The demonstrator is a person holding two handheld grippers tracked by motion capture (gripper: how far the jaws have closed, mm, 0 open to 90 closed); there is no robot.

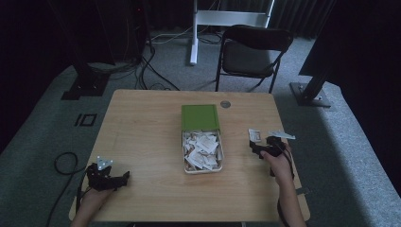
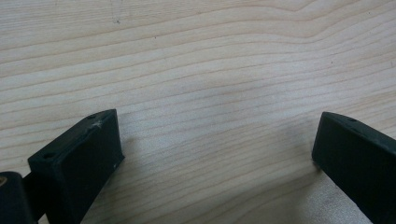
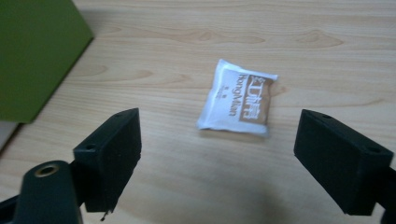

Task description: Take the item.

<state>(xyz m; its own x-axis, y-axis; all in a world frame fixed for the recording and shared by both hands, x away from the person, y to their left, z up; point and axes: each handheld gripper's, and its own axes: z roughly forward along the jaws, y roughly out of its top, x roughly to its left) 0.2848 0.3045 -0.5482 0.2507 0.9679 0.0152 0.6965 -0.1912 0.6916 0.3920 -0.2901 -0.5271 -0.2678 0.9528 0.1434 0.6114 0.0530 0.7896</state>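
Claws spread (both empty) — one sachet lies between the right pair.

Both grippers are showing as black, blocky tools. The left gripper, at the lower left of the high view, is carrying a grey three-cornered plate with small dots on top, and a black cable is looping off toward the frame's left edge. The right gripper, right of centre, is trailing its own cable along the bare forearm — no sleeve is showing. Up close, each jaw is presenting a thick matte-black slab with small screw holes — a brass-coloured ring is sitting at the lower left.
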